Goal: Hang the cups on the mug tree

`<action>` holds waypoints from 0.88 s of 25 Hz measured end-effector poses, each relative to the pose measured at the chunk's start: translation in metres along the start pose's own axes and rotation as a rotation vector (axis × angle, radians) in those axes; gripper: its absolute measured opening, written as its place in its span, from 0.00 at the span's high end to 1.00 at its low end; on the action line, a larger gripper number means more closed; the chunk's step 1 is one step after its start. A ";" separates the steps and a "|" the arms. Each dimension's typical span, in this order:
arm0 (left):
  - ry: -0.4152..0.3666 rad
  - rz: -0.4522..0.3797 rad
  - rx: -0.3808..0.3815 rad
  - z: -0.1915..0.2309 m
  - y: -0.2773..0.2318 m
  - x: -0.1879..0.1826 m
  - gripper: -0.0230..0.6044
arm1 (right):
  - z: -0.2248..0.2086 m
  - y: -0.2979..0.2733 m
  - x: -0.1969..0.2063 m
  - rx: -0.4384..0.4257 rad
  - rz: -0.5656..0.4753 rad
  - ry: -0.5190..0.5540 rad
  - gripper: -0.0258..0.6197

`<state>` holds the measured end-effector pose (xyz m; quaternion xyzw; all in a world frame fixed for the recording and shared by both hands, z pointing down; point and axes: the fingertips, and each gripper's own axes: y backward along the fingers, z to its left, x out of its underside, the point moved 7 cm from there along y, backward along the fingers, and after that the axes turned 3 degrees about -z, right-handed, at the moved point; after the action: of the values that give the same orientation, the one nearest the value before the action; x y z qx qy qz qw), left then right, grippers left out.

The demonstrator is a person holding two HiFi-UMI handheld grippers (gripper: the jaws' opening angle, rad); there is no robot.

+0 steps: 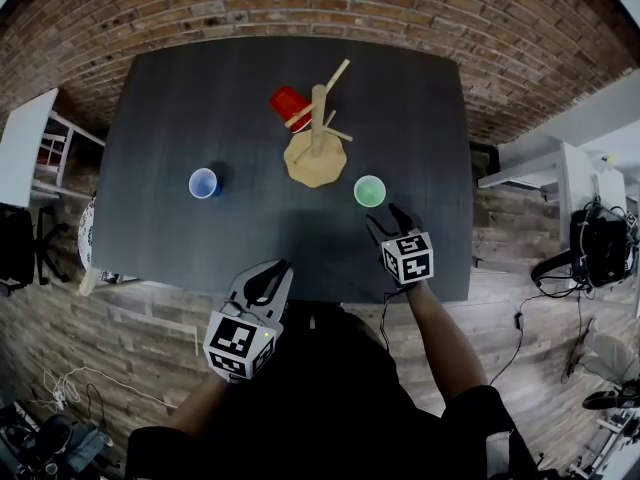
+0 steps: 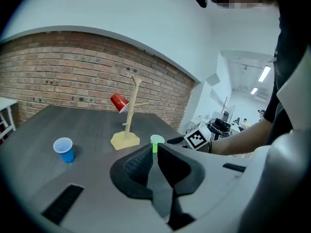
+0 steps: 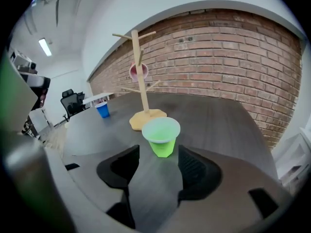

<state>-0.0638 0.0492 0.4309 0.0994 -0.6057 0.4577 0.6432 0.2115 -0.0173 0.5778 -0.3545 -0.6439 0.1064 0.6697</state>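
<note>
A wooden mug tree (image 1: 317, 118) stands at the middle of the dark table (image 1: 180, 118), with a red cup (image 1: 288, 103) hung on a left peg. To its left a blue cup (image 1: 204, 182) stands upright; a green cup (image 1: 370, 190) stands upright to the right of its base. My right gripper (image 1: 386, 224) is open just short of the green cup (image 3: 161, 136), which stands in line with the gap of the right gripper (image 3: 158, 158), untouched by the pads. My left gripper (image 1: 272, 274) hovers at the near table edge, shut and empty, as the left gripper view shows too (image 2: 154, 152).
The brick wall (image 1: 300, 8) runs behind the table's far edge. White desks (image 1: 30, 138) stand to the left and a desk with gear (image 1: 590, 198) to the right. Bare tabletop lies between the blue cup and the tree base (image 1: 316, 160).
</note>
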 end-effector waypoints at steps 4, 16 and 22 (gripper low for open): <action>0.002 0.009 -0.009 0.001 0.004 0.004 0.90 | -0.004 -0.026 0.005 -0.010 0.041 0.042 0.56; 0.015 0.027 -0.025 0.007 0.007 0.006 0.90 | -0.010 -0.067 0.009 -0.023 0.090 0.077 0.53; -0.001 0.039 -0.021 0.006 0.005 0.006 0.90 | -0.011 -0.074 0.014 -0.031 0.094 0.061 0.54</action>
<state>-0.0724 0.0503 0.4360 0.0810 -0.6124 0.4640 0.6349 0.2010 -0.0662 0.6347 -0.3977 -0.6074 0.1170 0.6777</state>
